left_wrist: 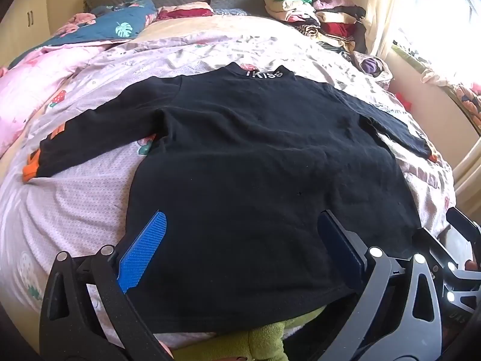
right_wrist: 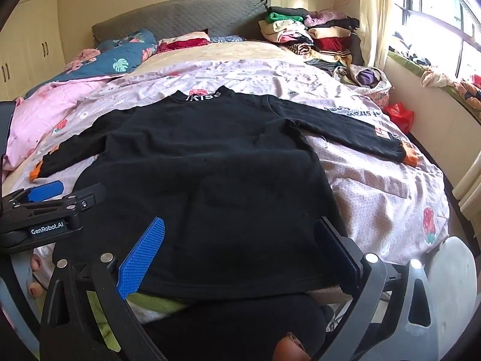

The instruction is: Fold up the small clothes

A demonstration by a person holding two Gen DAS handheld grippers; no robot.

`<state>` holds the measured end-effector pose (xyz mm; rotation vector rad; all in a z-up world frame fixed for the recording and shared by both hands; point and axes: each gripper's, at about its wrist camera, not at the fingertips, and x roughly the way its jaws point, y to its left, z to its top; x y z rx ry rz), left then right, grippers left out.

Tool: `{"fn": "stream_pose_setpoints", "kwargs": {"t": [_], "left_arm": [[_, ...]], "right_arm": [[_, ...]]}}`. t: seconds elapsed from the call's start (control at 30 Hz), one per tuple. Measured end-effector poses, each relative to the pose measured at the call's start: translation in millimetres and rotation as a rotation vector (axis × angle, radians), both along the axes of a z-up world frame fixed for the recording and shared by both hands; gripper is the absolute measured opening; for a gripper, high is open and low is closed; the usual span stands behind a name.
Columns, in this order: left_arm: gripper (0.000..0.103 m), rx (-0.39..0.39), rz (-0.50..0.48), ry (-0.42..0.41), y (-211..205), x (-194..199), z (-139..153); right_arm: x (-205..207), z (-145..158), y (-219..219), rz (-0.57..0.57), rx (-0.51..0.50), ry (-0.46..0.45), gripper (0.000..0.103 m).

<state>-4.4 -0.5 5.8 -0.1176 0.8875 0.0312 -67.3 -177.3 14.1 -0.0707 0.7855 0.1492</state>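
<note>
**Black Top Laid Flat, Both Claws Poised at Its Hem**

A small black long-sleeved knit top (left_wrist: pixel 240 156) lies spread on the bed's pale pink strawberry-print quilt (left_wrist: pixel 75 198), collar at the far end, orange-cuffed sleeves splayed left and right, evidently smoothed out so a fold can begin. The left claw (left_wrist: pixel 240 255) hangs over the near hem with its blue-padded fingers (left_wrist: pixel 144 255) apart, holding nothing; the right claw (right_wrist: pixel 237 255) hovers likewise, fingers spread wide. A heap of mixed clothes (right_wrist: pixel 312 36) waits by the far right headboard.
</note>
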Motion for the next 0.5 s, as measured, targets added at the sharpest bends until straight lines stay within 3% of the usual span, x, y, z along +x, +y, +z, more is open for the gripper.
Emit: {"fn": "stream_pose_setpoints", "kwargs": {"t": [0.5], "left_arm": [[0.095, -0.003, -0.003, 0.000, 0.5, 1.2, -0.9]], "right_arm": [[-0.5, 0.2, 1.9, 0.002, -0.002, -0.003, 0.099]]}}
